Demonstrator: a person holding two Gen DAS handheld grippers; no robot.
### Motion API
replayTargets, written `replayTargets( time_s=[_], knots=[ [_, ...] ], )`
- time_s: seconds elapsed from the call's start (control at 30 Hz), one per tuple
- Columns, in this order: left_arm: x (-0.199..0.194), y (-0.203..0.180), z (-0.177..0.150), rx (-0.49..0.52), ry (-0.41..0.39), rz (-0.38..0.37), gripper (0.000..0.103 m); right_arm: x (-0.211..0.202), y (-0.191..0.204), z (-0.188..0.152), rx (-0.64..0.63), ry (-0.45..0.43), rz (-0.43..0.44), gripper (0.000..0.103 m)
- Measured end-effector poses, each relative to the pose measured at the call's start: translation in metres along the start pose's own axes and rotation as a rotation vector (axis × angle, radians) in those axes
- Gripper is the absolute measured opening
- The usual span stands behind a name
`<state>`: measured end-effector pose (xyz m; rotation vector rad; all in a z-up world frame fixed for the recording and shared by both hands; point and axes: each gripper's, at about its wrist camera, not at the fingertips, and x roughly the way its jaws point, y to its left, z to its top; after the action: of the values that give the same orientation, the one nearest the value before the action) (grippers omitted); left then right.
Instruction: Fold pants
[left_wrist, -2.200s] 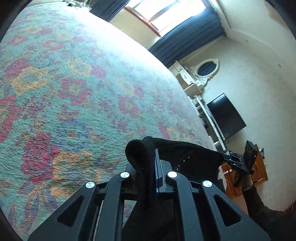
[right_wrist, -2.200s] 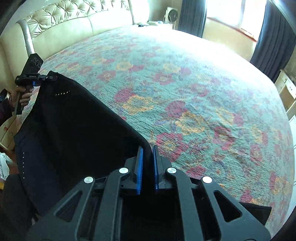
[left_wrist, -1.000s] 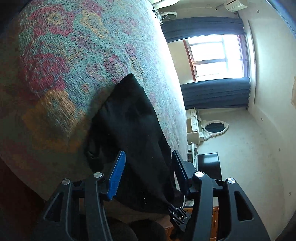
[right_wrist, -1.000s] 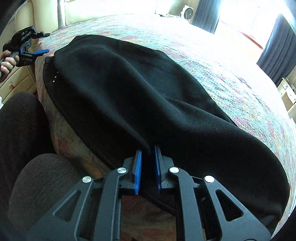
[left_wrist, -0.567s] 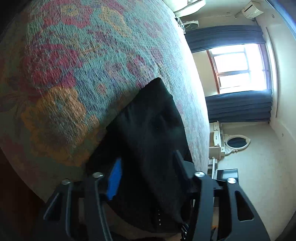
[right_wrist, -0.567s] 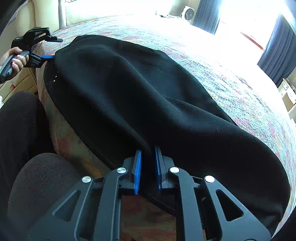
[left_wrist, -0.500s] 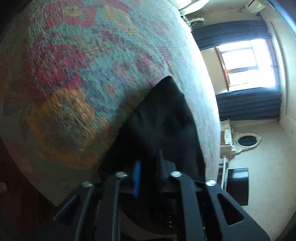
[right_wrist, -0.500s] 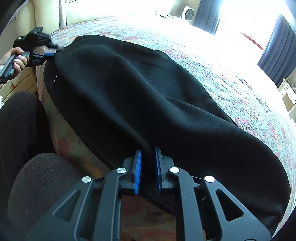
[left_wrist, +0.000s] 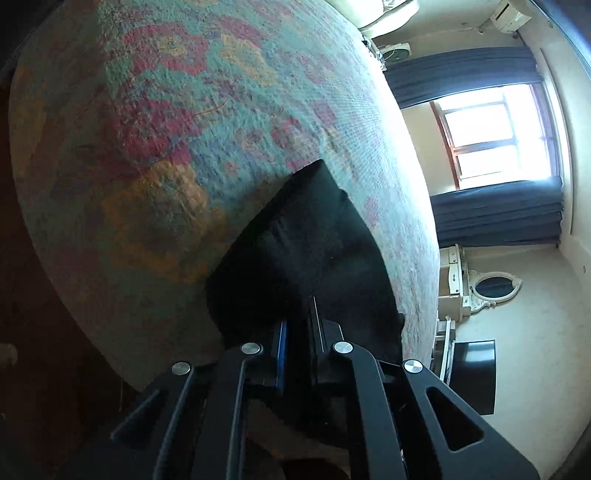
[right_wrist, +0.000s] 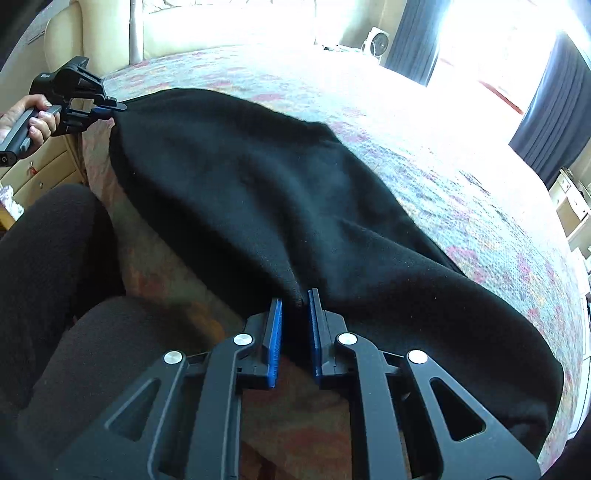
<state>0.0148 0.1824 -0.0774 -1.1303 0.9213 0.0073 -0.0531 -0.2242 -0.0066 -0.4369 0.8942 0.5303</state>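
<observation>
The left gripper (left_wrist: 299, 325) is clenched on a corner of the black pants (left_wrist: 306, 251), cloth pinched tight between its blue-padded fingers (left_wrist: 281, 339). From that pinch the fabric fans out onto the bed (left_wrist: 155, 129), its far tip lying on the floral bedspread a little way in from the bed's near edge. In the right wrist view the same left gripper (right_wrist: 107, 107) shows at the pants' far corner, gripped by a hand (right_wrist: 35, 120) beside the bed's left edge.

The right gripper (right_wrist: 295, 321) is closed on the near hem of the pants (right_wrist: 258, 195), a bunched fold of cloth caught between its blue pads (right_wrist: 275, 332). The pants stretch between the two grippers along the near edge of the bed, spread broadly over the bedspread with part of the lower edge draping over the bed's side. One end rounds off toward the bed's right edge.

The person's dark-clothed legs (right_wrist: 62, 266) are just beside the near edge. Beyond the bed are a cream tufted headboard (right_wrist: 110, 33), dark blue curtains (left_wrist: 495, 218) round a bright window (left_wrist: 498, 140), an oval mirror (left_wrist: 493, 288) and a dark screen (left_wrist: 472, 376).
</observation>
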Motion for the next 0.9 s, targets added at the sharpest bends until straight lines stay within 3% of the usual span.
replayTargets(
  time_s=[0.17,0.3,0.4,0.43,0.47,0.57,0.6,0.67,0.77,0.9],
  knots=[
    [0.011,0.026,0.001,-0.049,0.046,0.031,0.009,0.009,0.006,-0.009,-0.037,0.053,0.015,0.013],
    [0.009,0.016,-0.001,0.026,0.048,0.066,0.009,0.017,0.007,-0.011,-0.035,0.087,0.029,0.014],
    [0.008,0.014,-0.003,0.052,0.064,0.084,0.012,0.02,0.004,-0.014,0.007,0.093,0.072,0.03],
    [0.005,0.012,-0.004,0.055,0.06,0.1,0.014,0.019,0.004,-0.015,0.024,0.093,0.103,0.043],
    [0.001,0.008,-0.005,0.068,0.053,0.119,0.013,0.018,0.004,-0.014,0.031,0.09,0.119,0.048],
    [-0.02,-0.008,-0.005,0.143,-0.014,0.193,0.015,0.003,-0.005,-0.011,0.092,0.061,0.155,0.05],
    [-0.028,-0.014,-0.008,0.182,-0.044,0.208,0.018,-0.004,-0.014,-0.012,0.142,0.039,0.173,0.052],
    [-0.038,-0.025,-0.011,0.234,-0.096,0.213,0.041,-0.018,-0.041,-0.018,0.272,-0.012,0.193,0.061],
    [-0.037,-0.045,-0.015,0.302,-0.139,0.191,0.048,-0.039,-0.099,-0.042,0.523,-0.092,0.214,0.063],
    [-0.011,-0.076,-0.021,0.372,-0.121,0.179,0.061,-0.072,-0.189,-0.105,0.912,-0.211,0.155,0.063]
  ],
)
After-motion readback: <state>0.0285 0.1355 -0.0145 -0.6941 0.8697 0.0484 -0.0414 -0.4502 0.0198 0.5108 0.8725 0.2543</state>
